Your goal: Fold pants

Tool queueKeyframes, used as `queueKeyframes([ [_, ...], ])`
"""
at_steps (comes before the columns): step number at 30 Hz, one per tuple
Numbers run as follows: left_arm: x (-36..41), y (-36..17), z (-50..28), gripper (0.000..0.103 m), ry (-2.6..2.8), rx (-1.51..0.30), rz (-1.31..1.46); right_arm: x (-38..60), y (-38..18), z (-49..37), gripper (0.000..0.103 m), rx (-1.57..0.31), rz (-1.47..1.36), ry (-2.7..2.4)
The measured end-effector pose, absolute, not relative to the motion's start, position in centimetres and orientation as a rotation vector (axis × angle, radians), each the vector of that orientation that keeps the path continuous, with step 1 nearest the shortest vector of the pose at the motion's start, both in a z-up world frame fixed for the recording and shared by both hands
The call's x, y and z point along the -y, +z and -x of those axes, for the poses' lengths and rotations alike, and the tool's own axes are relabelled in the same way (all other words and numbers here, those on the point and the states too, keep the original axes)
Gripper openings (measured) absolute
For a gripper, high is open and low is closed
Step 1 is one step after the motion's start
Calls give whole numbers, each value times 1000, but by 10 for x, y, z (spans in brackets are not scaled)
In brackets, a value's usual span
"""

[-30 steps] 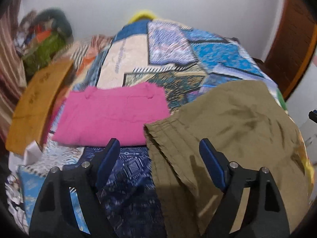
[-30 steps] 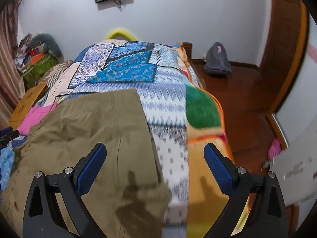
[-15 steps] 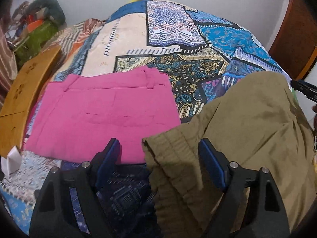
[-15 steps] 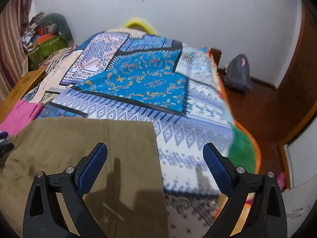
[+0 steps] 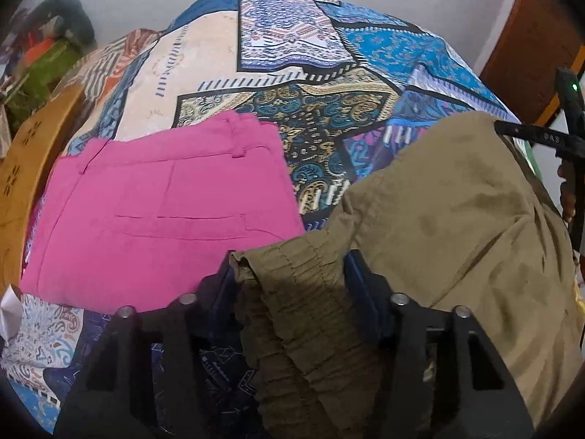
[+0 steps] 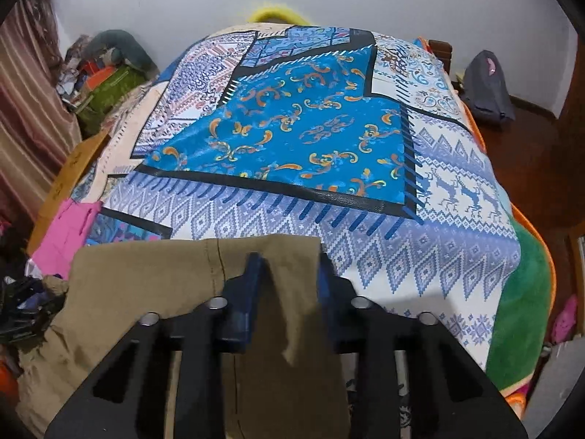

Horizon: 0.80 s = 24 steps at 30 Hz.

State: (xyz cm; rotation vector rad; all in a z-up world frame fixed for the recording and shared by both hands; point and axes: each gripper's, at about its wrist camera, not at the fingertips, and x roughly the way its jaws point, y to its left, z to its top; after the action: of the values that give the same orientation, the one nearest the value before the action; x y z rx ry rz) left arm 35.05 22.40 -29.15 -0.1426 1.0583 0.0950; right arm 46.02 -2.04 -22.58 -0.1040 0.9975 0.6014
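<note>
Olive-green pants lie on the patterned bedspread. My left gripper is shut on their gathered elastic waistband, the cloth bunched between the blue pads. My right gripper is shut on the far corner of the pants, at the leg end, with cloth hanging down between the fingers. The right gripper also shows at the right edge of the left wrist view. The left gripper shows at the left edge of the right wrist view.
Folded pink pants lie on the bed left of the olive ones. A wooden board leans at the bed's left side, with clutter behind. A grey backpack sits on the wooden floor at right.
Both grippers moved down onto the olive pants and closed: the left on the waistband, the right on the leg-end corner. Both were open half a second ago.
</note>
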Motion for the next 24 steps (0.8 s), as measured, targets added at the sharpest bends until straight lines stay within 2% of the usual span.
queueKeyframes([
  [1,-222,-290,-350,51,104,-1054,132,18,-225,-459,16,-990,122,592],
  [2,-223,-289,-350,48,109,-1052,135,18,-224,-460,14,-988,125,586],
  [8,-216,-270,-351,33,159,-1001,61,24,-212,-456,11,-921,91,573],
  [15,-208,-239,-366,32,234,-930,-47,28,-178,-463,10,-848,46,535],
  [24,-214,-192,-356,29,181,-868,41,47,-129,-437,10,-773,0,553],
])
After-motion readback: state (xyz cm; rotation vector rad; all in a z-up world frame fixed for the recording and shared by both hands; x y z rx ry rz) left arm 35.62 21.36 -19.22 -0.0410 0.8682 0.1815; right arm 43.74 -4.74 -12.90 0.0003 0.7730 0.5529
